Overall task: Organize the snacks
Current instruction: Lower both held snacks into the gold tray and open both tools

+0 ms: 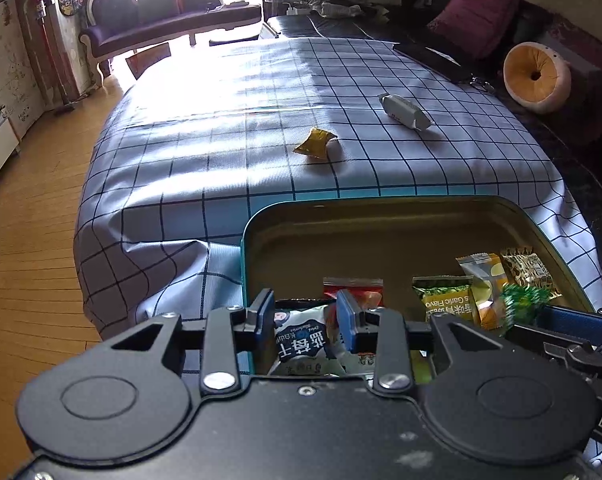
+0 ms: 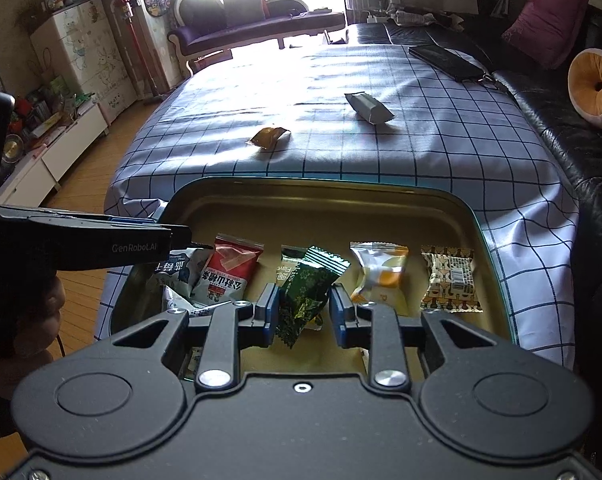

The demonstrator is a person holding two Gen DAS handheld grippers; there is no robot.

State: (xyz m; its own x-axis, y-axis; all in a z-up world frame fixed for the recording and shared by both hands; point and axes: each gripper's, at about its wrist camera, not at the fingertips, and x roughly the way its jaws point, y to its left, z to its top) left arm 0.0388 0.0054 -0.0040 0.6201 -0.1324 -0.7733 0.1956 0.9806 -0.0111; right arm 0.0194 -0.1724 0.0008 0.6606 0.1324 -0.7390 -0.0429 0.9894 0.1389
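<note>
Open tin (image 2: 493,248) at the near edge of the checked tabletop (image 2: 381,152), gold inside, teal rim. Inside, a row of snacks: white packet (image 2: 179,276) at far left, red packet (image 2: 229,268) just right of it and overlapping it, then green pack (image 2: 285,270), yellow-white packet (image 2: 379,276), and patterned packet (image 2: 451,280) at far right. Right hand-held gripper (image 2: 303,312) over the tin's near middle, fingers parted, dark green candy (image 2: 309,292) standing between them against the left pad; whether actually pinched, cannot tell. Left hand-held gripper (image 1: 305,320) over the tin's left end, fingers spread, white packet (image 1: 301,340) lying between and below them, not clamped. Further out on the tabletop, well apart from the tin: gold wrapper (image 2: 269,136) near the middle, silver packet (image 2: 369,108) beyond it to the right. Dark flat case (image 2: 447,60) at the far right edge, beside a black sofa (image 2: 561,140).
</note>
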